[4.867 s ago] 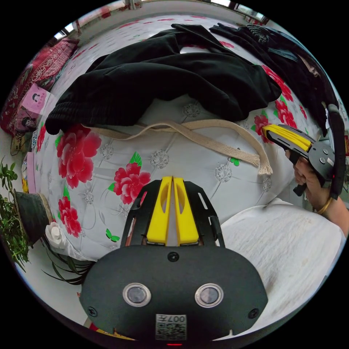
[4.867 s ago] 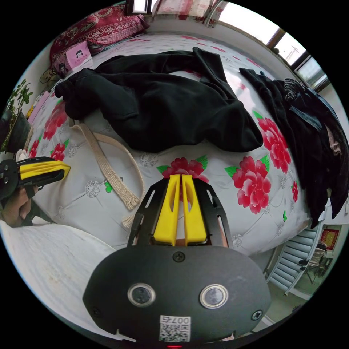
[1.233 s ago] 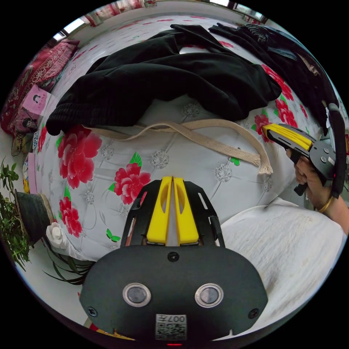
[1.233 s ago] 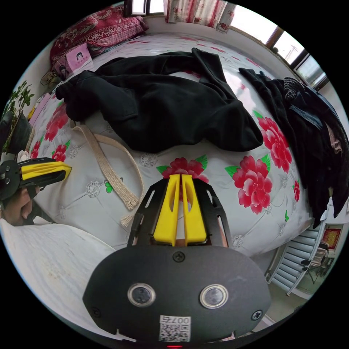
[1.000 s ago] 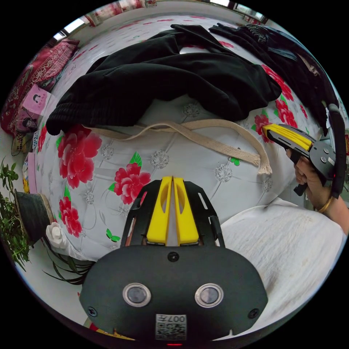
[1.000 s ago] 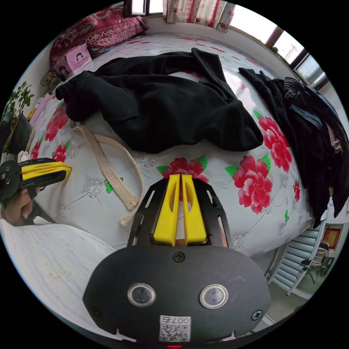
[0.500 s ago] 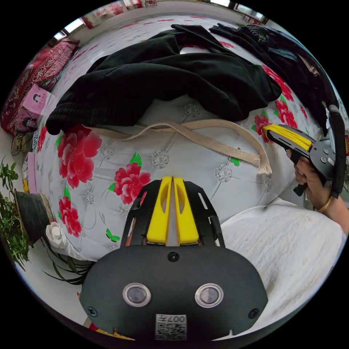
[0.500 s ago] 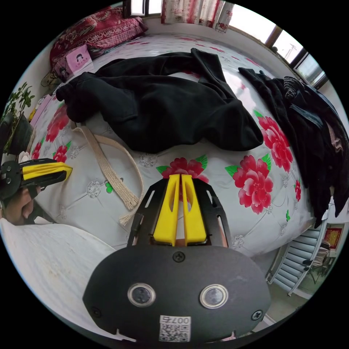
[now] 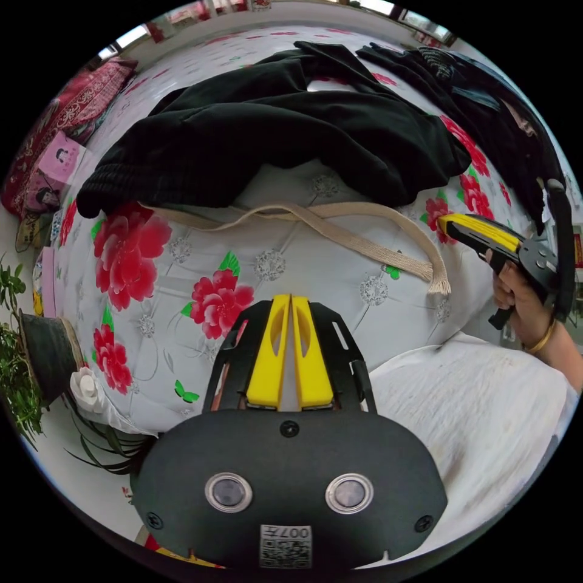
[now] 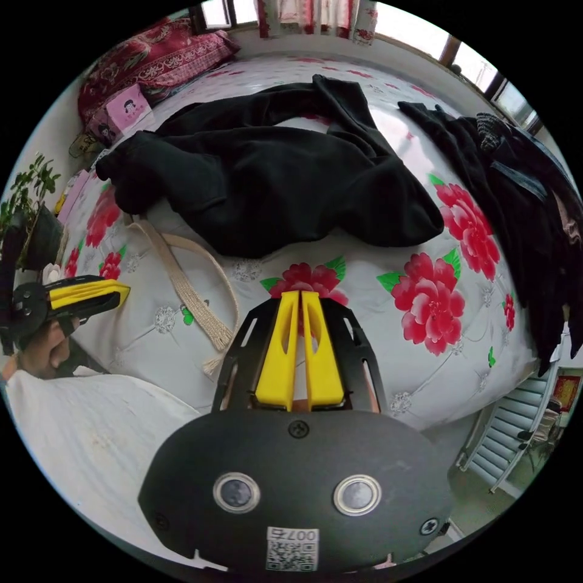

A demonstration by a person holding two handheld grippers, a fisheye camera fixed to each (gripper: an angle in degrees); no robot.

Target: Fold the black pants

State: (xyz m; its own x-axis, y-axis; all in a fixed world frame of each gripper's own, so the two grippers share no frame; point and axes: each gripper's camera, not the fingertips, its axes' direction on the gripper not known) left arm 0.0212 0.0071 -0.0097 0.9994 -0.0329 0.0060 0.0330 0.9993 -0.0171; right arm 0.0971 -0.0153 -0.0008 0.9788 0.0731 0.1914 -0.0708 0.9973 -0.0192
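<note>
Crumpled black fleece pants (image 9: 273, 130) (image 10: 273, 176) lie unfolded mid-bed on the white quilted bedspread with red flowers (image 9: 182, 273) (image 10: 388, 340), beige woven strap (image 9: 340, 234) (image 10: 188, 285) just beside them, both yellow-jawed grippers, left gripper (image 9: 290, 300) (image 10: 118, 291) and right gripper (image 10: 300, 297) (image 9: 446, 221), closed empty, hovering near the bedspread's edge, apart from pants.

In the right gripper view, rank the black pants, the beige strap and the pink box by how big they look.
1. black pants: largest.
2. beige strap: long but narrow.
3. pink box: smallest, though it lies farthest off, so its true size is unsure.
</note>
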